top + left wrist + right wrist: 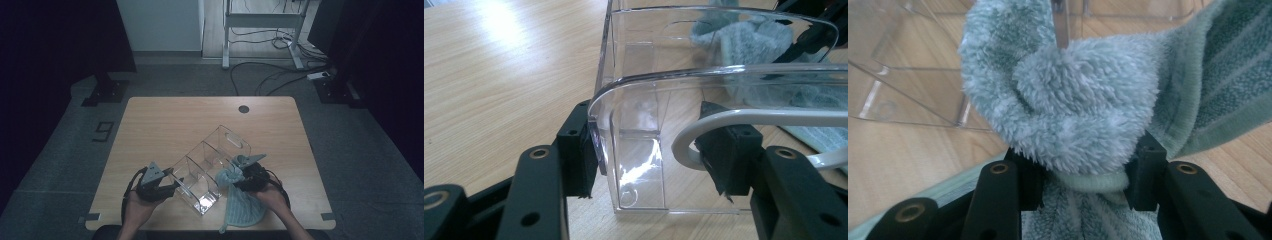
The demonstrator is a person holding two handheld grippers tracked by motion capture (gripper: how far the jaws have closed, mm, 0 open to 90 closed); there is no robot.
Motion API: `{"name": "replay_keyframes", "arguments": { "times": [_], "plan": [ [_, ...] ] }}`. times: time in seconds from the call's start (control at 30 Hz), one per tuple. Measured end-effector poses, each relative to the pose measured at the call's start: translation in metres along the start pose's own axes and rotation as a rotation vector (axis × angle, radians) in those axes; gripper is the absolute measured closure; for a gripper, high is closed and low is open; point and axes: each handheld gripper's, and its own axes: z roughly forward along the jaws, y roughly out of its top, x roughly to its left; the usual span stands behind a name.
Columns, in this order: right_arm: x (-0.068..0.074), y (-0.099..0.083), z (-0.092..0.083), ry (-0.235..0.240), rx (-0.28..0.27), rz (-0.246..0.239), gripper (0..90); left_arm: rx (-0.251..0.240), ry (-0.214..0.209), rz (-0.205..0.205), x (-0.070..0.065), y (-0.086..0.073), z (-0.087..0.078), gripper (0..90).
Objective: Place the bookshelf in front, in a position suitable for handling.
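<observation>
Item one, nearest the person: pale green towel, its lower part spread on the table at the near edge, its upper part bunched and gripped in the right tongs, whose pads pinch the fluffy wad just beside the organiser. Item two: left tongs, closed on the near end wall of the clear plastic organiser, one pad outside the wall, one inside; a white cable loop crosses the inner pad. Item three: the organiser itself, lying diagonally mid-table, several compartments, all apparently empty. Progress, as judged: box steadied and cloth picked up; wiping or stuffing of the compartments looks barely begun, most of it left. Beyond: floor cables, a white frame. Obscured: the room is dim, compartment walls blur together, and whether the towel touches the plastic is unclear.
</observation>
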Motion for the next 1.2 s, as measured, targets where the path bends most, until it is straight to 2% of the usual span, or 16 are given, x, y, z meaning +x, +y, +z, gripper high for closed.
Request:
{"name": "replay_keyframes", "arguments": {
  "times": [0.23,0.5,0.73,0.83,1.07,1.2],
  "plan": [
    [0.001,-0.004,0.015,-0.013,0.041,0.0,58.2,-0.001,0.001,-0.002,0.001,0.0,0.0,44.9],
    [0.0,-0.005,0.017,-0.013,0.044,0.0,58.1,-0.005,-0.001,-0.001,0.001,-0.001,0.0,44.6],
    [0.0,-0.005,0.016,-0.014,0.043,0.001,57.6,-0.02,-0.046,0.002,0.005,-0.003,-0.002,42.4],
    [0.0,-0.005,0.016,-0.019,0.043,0.001,57.5,-0.022,-0.05,0.004,0.005,-0.004,-0.002,41.9],
    [0.002,-0.005,0.005,-0.016,0.047,0.002,57.9,-0.018,-0.031,0.003,0.003,-0.003,-0.002,43.9],
    [0.004,-0.007,-0.009,-0.003,0.02,0.004,58.0,-0.019,-0.027,0.003,0.003,-0.003,-0.001,44.2]
  ]
}}
